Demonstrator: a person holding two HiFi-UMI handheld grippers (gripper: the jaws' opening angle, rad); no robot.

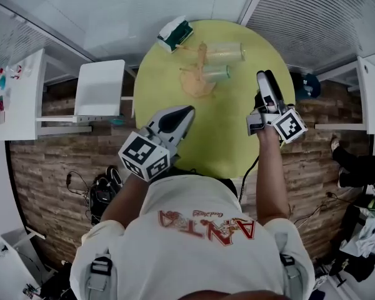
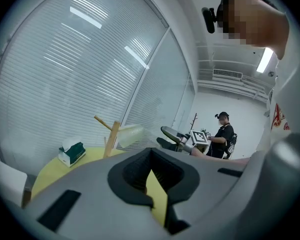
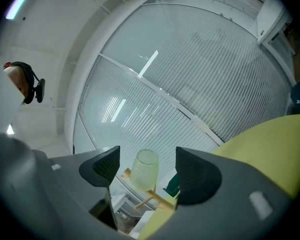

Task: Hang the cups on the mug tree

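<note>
Two grippers over the round yellow-green tabletop (image 1: pixel 225 130), neither holding anything. Far left edge of the tabletop: green-and-white tissue box (image 1: pixel 175 33), also visible in the left gripper view (image 2: pixel 71 152). Left gripper (image 1: pixel 186 112) is over the near-left part of the tabletop and points toward the middle. Its jaws are together at the tips with nothing between them; only a sliver of tabletop shows through behind the pads. Wooden mug tree (image 1: pixel 199 74) stands past centre, just right of the tissue box and well apart from both grippers. Upper cup (image 1: pixel 226 51), pale and translucent, sticks out to the right of the tree. In the left gripper view a cup sits at the trunk (image 2: pixel 111 139), clear of the tabletop, so it is on a peg. Lower cup (image 1: pixel 216 73) lies against the tree just below it, also pointing right; can't tell from the head view whether it is hooked on a peg. Right gripper (image 1: pixel 266 80) is over the right side of the tabletop, near the cups but not touching them. Its jaws are wide apart with nothing between the pads. One cup (image 3: pixel 144 170) and a tree peg (image 3: pixel 152 198) show through the gap, further off.
</note>
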